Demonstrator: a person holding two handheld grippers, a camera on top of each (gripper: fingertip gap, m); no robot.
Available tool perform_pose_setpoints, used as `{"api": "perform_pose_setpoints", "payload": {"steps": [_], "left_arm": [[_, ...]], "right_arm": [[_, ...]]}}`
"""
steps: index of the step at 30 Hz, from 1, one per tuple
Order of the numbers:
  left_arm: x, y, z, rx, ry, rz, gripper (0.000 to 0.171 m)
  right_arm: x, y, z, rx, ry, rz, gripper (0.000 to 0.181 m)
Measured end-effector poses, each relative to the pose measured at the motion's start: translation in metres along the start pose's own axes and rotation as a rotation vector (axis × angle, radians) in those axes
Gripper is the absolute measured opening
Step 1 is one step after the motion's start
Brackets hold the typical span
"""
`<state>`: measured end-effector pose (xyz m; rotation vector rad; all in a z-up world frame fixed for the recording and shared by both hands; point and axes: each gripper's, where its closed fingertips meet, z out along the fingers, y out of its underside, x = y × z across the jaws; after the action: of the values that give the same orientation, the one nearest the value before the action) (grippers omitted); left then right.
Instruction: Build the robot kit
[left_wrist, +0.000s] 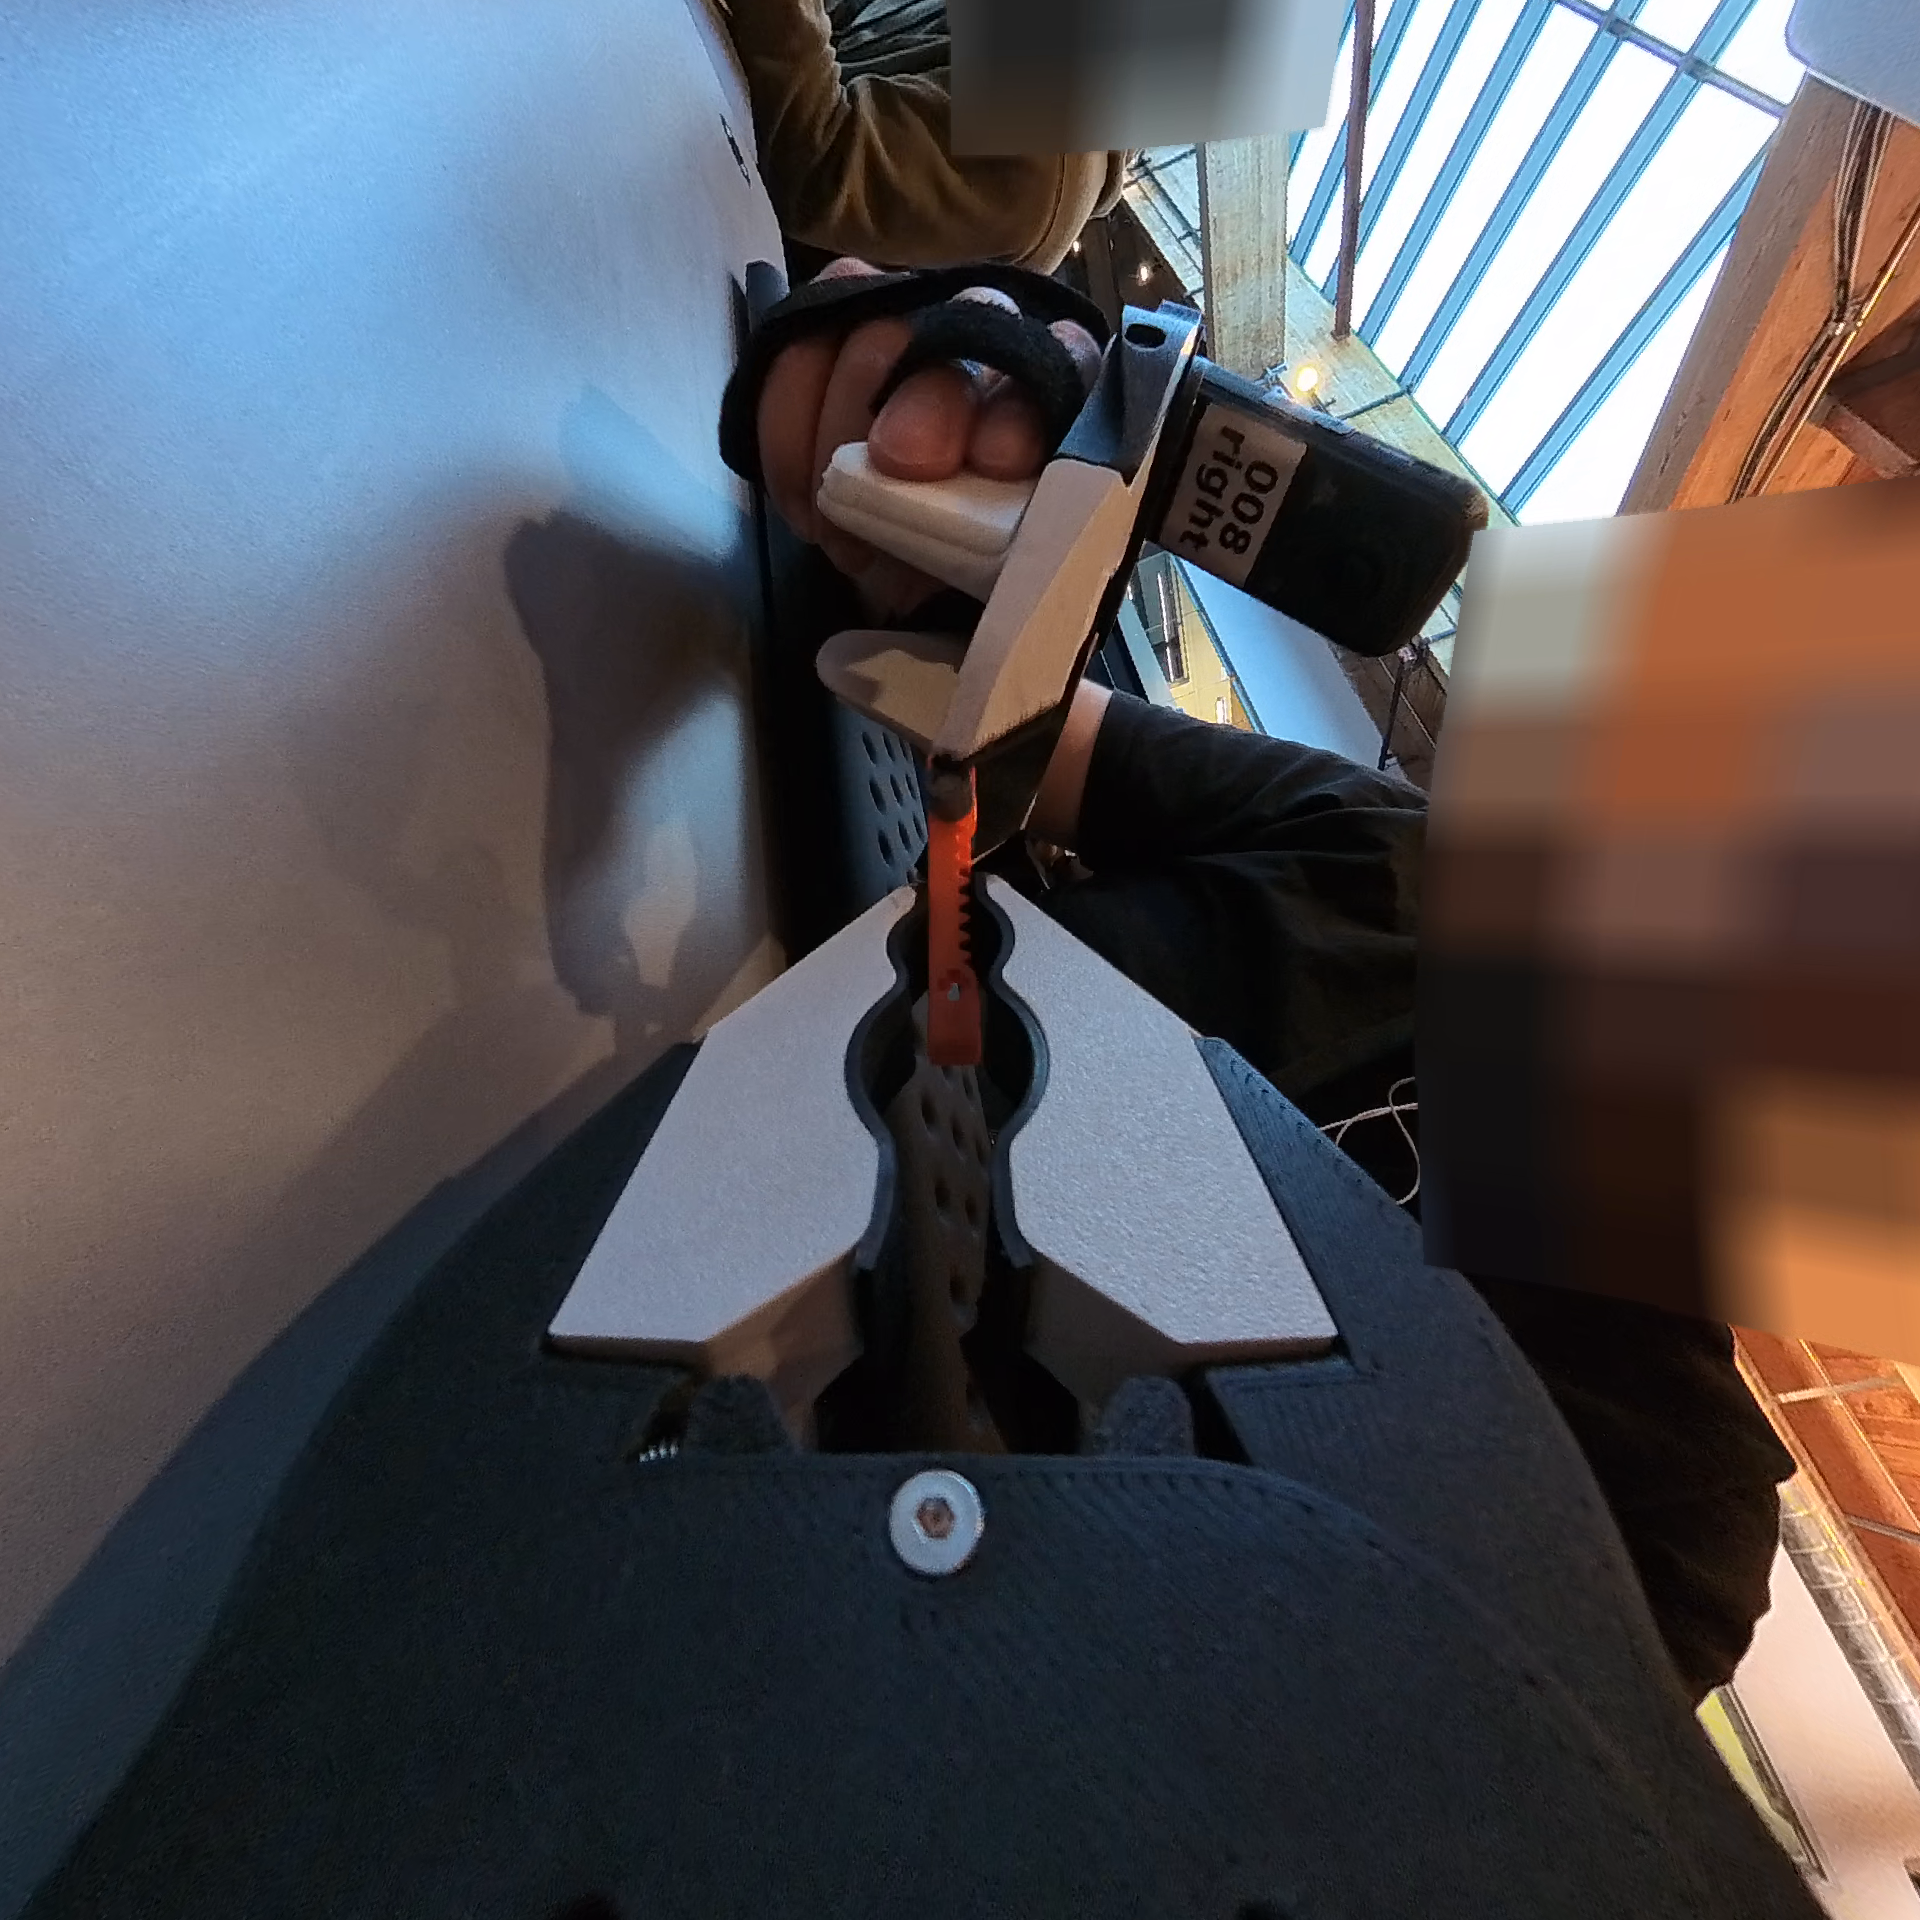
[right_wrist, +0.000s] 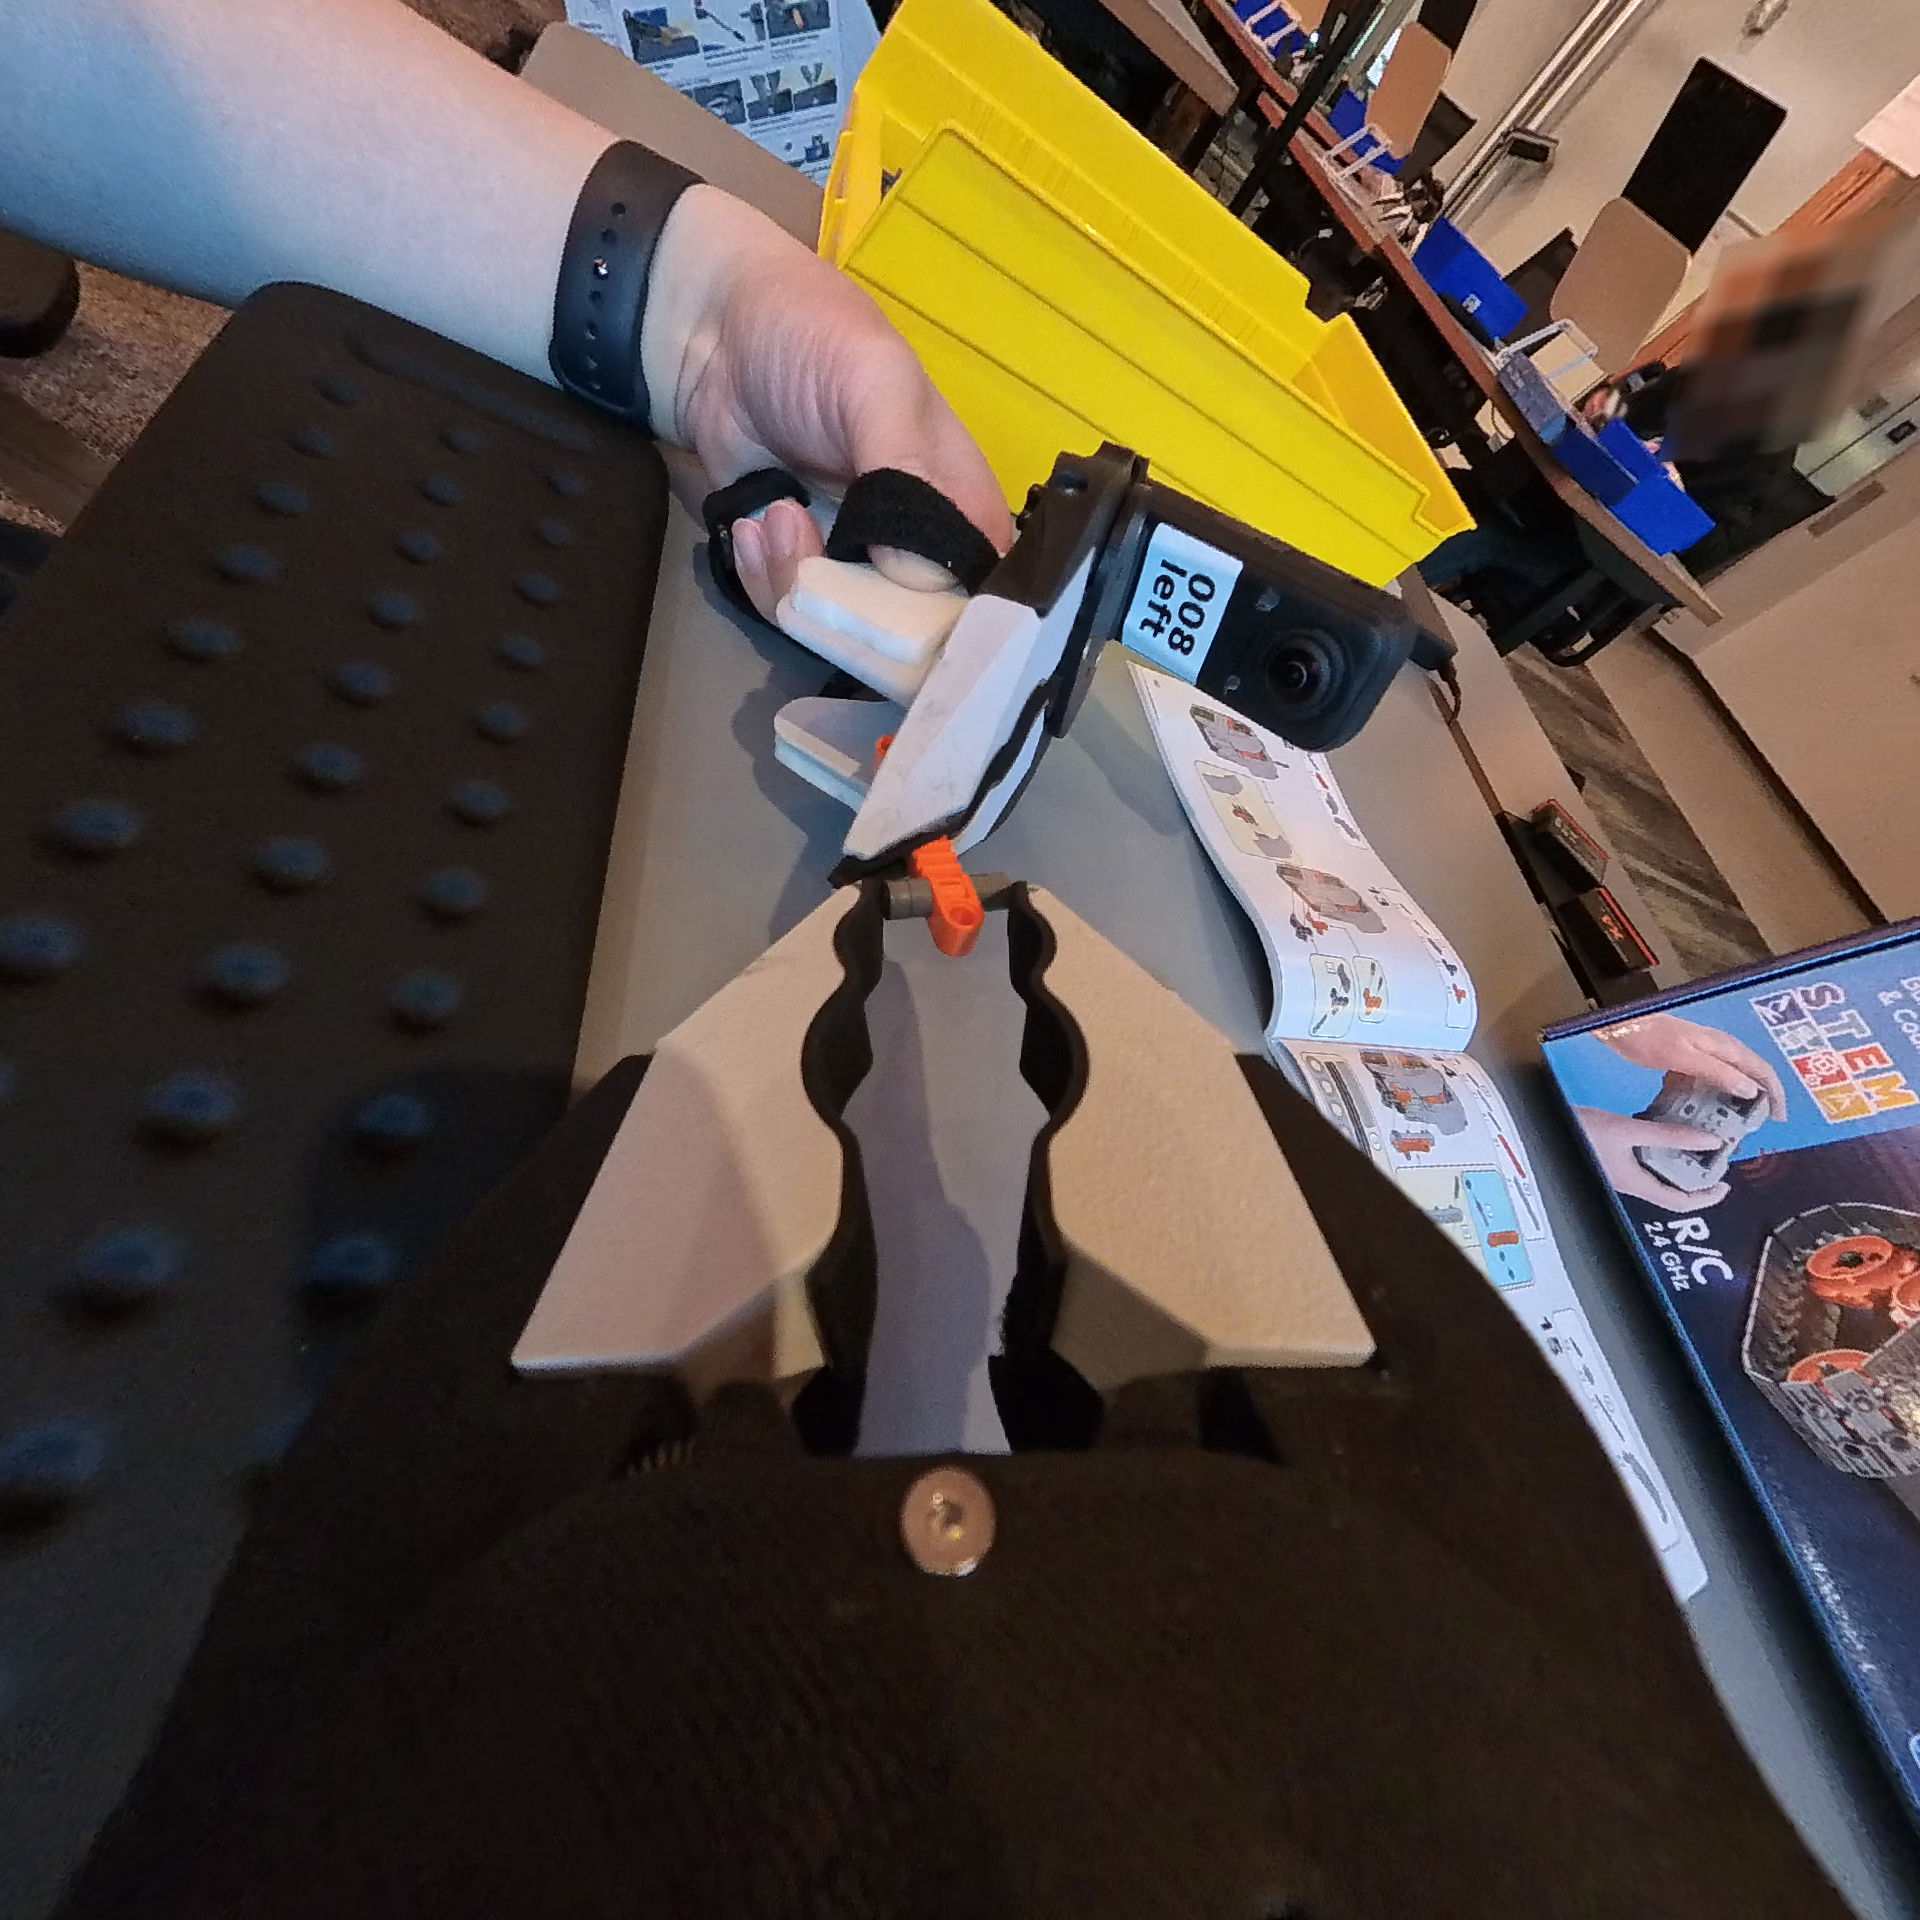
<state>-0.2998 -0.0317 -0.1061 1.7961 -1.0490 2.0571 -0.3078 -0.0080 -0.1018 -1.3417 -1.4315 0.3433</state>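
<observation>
The orange toothed piece (left_wrist: 954, 940) runs up into the right gripper (left_wrist: 940, 774), so its top end is hidden, and its lower end sits between the left gripper (left_wrist: 951, 914) fingers. The blue box (right_wrist: 1766, 1226) is cut off by the right edge, and the yellow bin (right_wrist: 1091, 301) by the top. The far desks with blue trays (right_wrist: 1621, 457) are too small to make out.

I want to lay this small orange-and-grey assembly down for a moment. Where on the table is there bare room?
Bare grey table runs between the black studded mat and the open instruction booklet, under both grippers. Farther off, the yellow bins fill it. To the right the booklet and the blue box crowd the surface.
</observation>
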Motion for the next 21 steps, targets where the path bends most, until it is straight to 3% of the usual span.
{"api": "perform_pose_setpoints", "payload": {"steps": [12,14,21], "left_arm": [[0.001,-0.006,-0.003,0.032,-0.007,0.031,0.004],[0.003,-0.013,-0.007,0.078,-0.002,0.059,0.013],[0.002,-0.020,-0.011,0.119,-0.025,0.090,0.003]], "right_arm": [[0.004,0.000,0.000,0.003,0.027,0.000,0.021],[0.008,0.000,-0.002,0.002,0.064,-0.036,0.021],[0.017,0.000,-0.004,-0.009,0.133,-0.078,0.021]]}}
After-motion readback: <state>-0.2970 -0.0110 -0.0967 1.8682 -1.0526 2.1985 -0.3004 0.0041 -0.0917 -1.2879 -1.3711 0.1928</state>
